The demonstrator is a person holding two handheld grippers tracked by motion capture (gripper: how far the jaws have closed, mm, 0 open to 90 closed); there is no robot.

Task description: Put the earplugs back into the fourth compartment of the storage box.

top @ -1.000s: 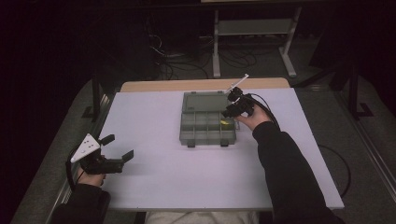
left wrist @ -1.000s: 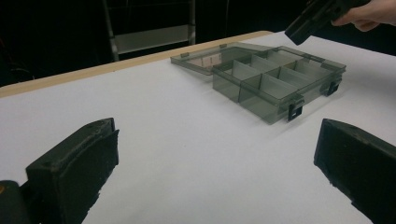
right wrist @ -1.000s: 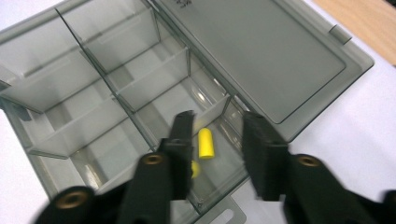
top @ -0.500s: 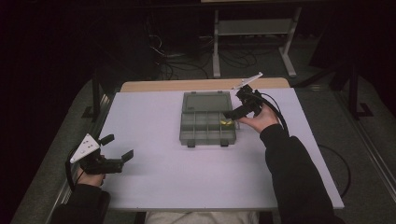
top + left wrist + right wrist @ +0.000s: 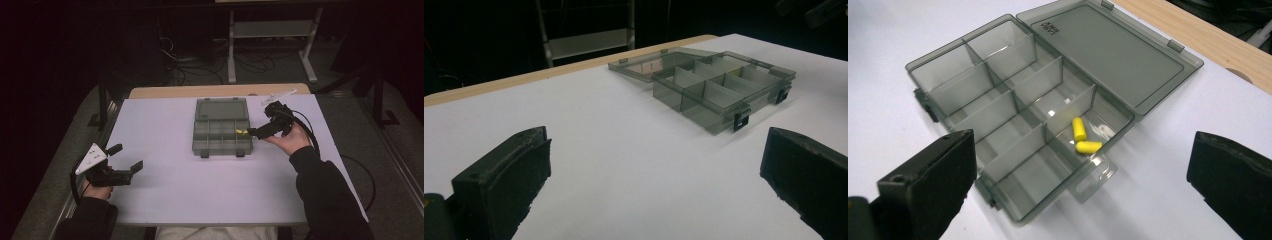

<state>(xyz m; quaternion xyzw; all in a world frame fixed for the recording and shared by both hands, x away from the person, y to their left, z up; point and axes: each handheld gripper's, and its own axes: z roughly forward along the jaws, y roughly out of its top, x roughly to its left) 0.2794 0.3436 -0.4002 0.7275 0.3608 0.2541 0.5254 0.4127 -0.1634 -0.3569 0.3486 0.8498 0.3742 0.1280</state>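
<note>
Organizer box: a smoke-grey compartment box (image 5: 221,135) sits at the middle of the white table (image 5: 165,195), toward its far half; its lid (image 5: 221,109) lies folded flat open on the far side.
Earplugs: two yellow earplugs (image 5: 1082,137) lie in one compartment at the box's right end as the high view shows it, in the row next to the hinge; they touch or nearly touch each other.
Right gripper: the right gripper (image 5: 254,133) is held just beside the box's right edge, jaws spread wide with nothing between them; in the right gripper view the box and earplugs lie ahead, framed by the two jaws.
Left gripper: the left gripper (image 5: 126,161) rests low at the table's near-left part, well apart from the box, jaws wide and empty.
Surroundings: a pale wooden strip (image 5: 165,92) borders the table's far edge; a metal stand (image 5: 270,30) and loose cables (image 5: 192,60) occupy the dark floor beyond.
Obstructions: nothing lies between either gripper and the box; the other compartments appear empty.
Change from earlier frame: the right gripper, previously over the box's right end, now sits off its right side; its jaws have just been opening and hold nothing. The left gripper keeps its place.
</note>
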